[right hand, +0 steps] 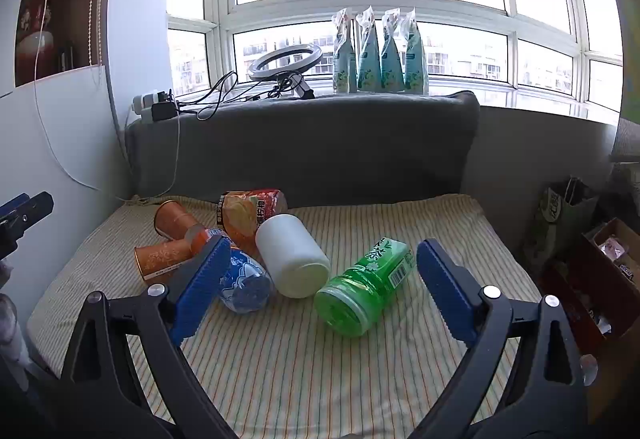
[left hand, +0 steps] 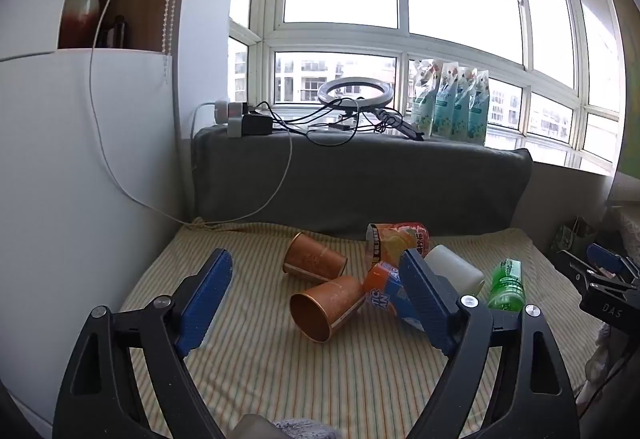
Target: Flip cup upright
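1. Left gripper (left hand: 316, 271): jaws spread wide, nothing between the blue pads (left hand: 208, 291); it hovers above the striped cloth (left hand: 256, 371).
2. Right gripper (right hand: 320, 259): jaws likewise wide apart and holding nothing, poised over the same cloth (right hand: 300, 371).
3. Near copper cup (left hand: 326, 305): lies on its side on the cloth, open mouth turned toward the left wrist camera, base touching the orange-and-blue bottle (left hand: 390, 291). In the right wrist view the near copper cup (right hand: 160, 259) shows at the left, partly behind the left blue pad.
4. Far copper cup (left hand: 314, 257): also on its side, just behind the near one, mouth turned to the left; seen again in the right wrist view (right hand: 176, 219).
5. Orange snack canister (right hand: 252, 211): on its side at the back, near the grey cushion (right hand: 304, 147).
6. White jar (right hand: 294, 255): on its side, between the orange-and-blue bottle and the green tea bottle (right hand: 364, 283), which also lies flat.
7. Window sill items: ring light (left hand: 354, 91), four teal pouches (right hand: 380, 55), cables and chargers (left hand: 250, 121).
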A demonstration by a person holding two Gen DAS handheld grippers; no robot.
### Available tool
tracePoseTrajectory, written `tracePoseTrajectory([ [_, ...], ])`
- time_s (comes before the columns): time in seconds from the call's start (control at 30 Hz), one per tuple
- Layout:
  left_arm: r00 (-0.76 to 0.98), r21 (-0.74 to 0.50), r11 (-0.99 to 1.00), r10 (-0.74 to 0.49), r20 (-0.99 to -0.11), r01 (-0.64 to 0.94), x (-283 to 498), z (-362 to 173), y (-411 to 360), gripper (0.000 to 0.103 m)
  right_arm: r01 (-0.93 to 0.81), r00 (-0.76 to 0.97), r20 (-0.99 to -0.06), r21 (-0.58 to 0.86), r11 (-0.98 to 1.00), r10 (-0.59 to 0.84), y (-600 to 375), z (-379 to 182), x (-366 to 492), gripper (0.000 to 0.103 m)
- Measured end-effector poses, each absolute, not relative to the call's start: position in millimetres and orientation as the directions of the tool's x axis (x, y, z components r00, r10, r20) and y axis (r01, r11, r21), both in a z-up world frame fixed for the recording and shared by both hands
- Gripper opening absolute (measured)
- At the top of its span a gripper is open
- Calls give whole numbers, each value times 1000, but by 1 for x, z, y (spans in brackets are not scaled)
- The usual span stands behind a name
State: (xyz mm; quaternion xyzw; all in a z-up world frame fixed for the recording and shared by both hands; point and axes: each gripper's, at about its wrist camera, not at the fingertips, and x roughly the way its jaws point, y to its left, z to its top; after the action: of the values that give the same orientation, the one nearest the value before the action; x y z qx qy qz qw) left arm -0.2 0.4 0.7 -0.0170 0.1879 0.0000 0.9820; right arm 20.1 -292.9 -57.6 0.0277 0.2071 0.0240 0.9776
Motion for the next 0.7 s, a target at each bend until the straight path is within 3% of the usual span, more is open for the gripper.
tracePoseTrajectory([
  [0.7, 933, -48, 999, 5, -360, -24, -3, 2, 6, 86, -37, 906, -418, 74, 997, 64, -290, -59, 23, 96],
])
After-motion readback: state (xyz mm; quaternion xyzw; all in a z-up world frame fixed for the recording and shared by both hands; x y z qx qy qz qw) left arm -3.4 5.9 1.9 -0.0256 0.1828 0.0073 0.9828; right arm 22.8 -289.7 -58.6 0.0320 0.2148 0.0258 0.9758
